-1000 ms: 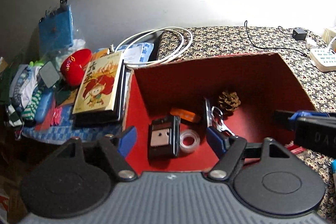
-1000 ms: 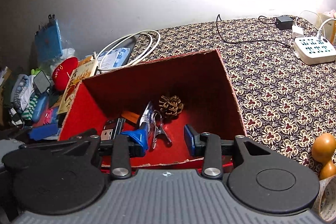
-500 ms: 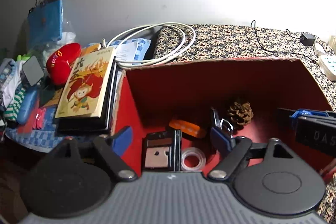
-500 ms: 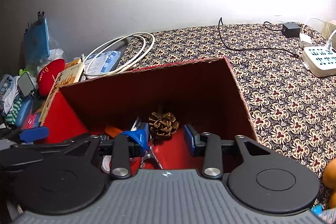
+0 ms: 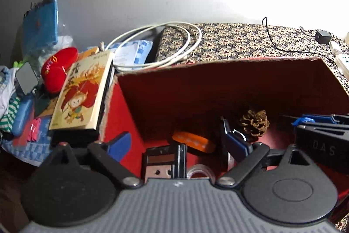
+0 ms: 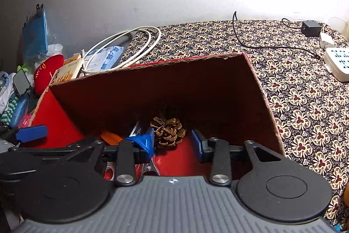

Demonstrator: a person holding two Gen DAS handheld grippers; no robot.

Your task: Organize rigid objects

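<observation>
Now | left claw [image 5: 176, 144] opening wider, empty | right claw [image 6: 173, 144] unchanged, apart | box [image 5: 218, 80] nearer

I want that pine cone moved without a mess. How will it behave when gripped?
The pine cone looks dry with open scales, so probably light but brittle; a hard squeeze may snap scales. Its rounded shape could let it roll on the box floor if nudged.

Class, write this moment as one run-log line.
left tongs: opening, nothing gripped | right tongs: open, empty, over box | pinecone: in box
</observation>
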